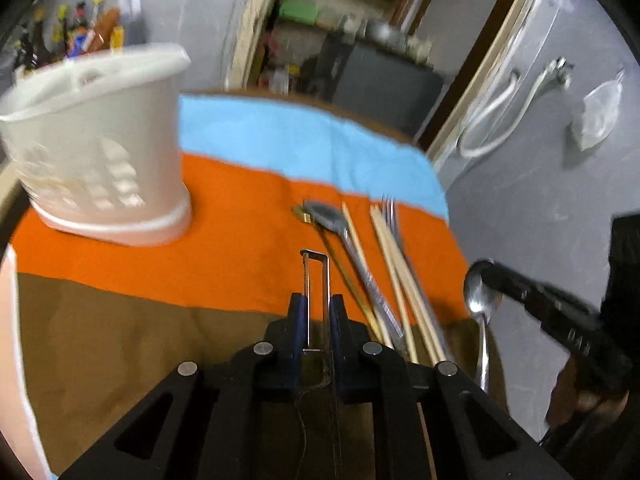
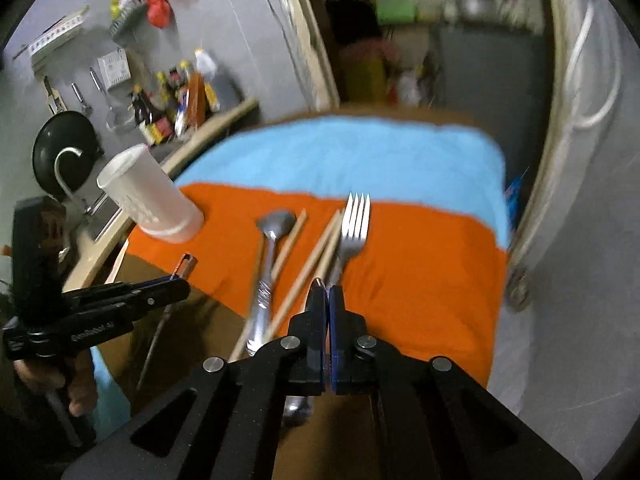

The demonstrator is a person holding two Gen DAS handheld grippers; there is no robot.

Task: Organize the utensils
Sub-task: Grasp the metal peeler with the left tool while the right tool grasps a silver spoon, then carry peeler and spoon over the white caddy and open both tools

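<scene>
1. Across the table a cloth (image 2: 420,248) in orange, blue and brown bands is spread, filling the middle of both views.
2. At 10 o'clock in the left wrist view a white slotted utensil holder (image 1: 100,152) is seen standing upright on the orange band; in the right wrist view it sits at 9 o'clock, well apart from the loose cutlery.
3. At 6 o'clock in its own view the left gripper (image 1: 316,308) is seen narrowed onto a thin metal peeler (image 1: 315,280), whose frame sticks out upright between the two fingers, above the cloth.
4. At 6 o'clock in its own view the right gripper (image 2: 327,300) is seen pressed together; in the left wrist view a spoon (image 1: 478,300) is held at its tips at 4 o'clock, bowl up, handle hanging down.
5. On the orange band a fork (image 2: 354,220) is laid, tines toward 12 o'clock, just beside wooden chopsticks (image 2: 320,256).
6. Left of these a second spoon (image 2: 272,240) is laid, with another chopstick (image 2: 290,236) alongside it.
</scene>
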